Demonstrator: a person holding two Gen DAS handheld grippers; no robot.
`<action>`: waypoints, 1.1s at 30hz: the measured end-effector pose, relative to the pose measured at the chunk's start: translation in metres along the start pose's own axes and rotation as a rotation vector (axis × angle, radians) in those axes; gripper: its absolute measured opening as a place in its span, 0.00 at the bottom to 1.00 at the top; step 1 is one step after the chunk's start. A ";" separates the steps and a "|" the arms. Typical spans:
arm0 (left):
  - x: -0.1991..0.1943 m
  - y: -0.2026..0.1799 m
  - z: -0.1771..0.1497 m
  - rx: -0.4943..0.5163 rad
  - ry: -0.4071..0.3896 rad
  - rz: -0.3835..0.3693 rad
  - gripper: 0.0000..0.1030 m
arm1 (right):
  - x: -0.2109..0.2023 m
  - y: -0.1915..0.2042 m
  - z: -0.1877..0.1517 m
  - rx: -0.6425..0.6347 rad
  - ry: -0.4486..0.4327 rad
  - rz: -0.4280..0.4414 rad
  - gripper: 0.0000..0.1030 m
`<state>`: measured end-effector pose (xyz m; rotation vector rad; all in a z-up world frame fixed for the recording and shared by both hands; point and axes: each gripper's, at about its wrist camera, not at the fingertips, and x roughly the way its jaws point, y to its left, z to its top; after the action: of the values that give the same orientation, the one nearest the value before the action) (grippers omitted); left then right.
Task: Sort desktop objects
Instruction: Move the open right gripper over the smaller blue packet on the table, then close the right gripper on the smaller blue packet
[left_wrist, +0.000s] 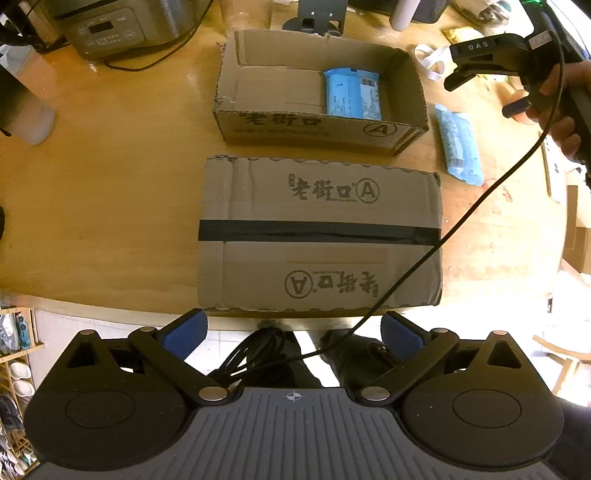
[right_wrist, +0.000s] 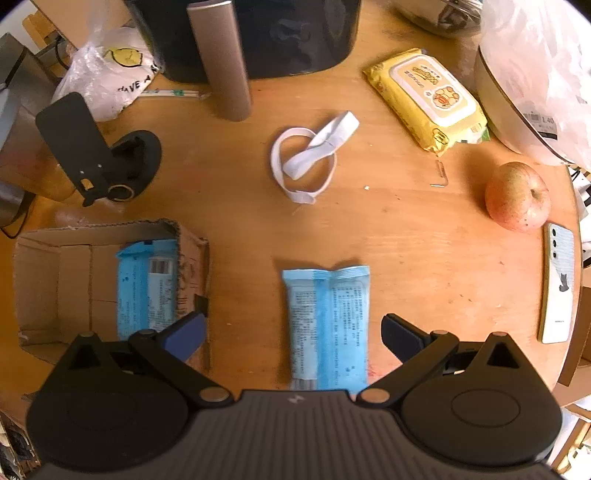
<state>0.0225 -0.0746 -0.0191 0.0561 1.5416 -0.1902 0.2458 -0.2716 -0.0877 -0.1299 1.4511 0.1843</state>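
Right gripper (right_wrist: 293, 330) spread wide above blue packet (right_wrist: 327, 325) | left gripper (left_wrist: 293, 330) released, empty | second packet (left_wrist: 352, 94) in open box (left_wrist: 317, 127)

Before you, both cardboard boxes, the open box (left_wrist: 317, 127) and the taped box (left_wrist: 321, 236), carry a circled "A" beside Chinese characters. Your right gripper (left_wrist: 491, 59) reads "DAS". A plastic bag (right_wrist: 107, 74) shows "HAVE A". A tag (right_wrist: 543, 122) reads "1.40".
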 end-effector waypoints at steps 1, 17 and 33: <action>0.000 -0.001 0.000 0.001 0.000 0.000 1.00 | 0.000 -0.002 0.000 0.001 0.001 -0.001 1.00; 0.002 -0.025 0.000 0.023 0.002 -0.001 1.00 | 0.002 -0.037 -0.006 0.024 0.007 -0.010 1.00; 0.003 -0.029 -0.002 0.022 0.010 0.010 1.00 | 0.024 -0.040 -0.010 0.029 0.023 0.005 1.00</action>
<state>0.0158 -0.1030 -0.0195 0.0819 1.5486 -0.1987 0.2467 -0.3117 -0.1137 -0.1051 1.4769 0.1658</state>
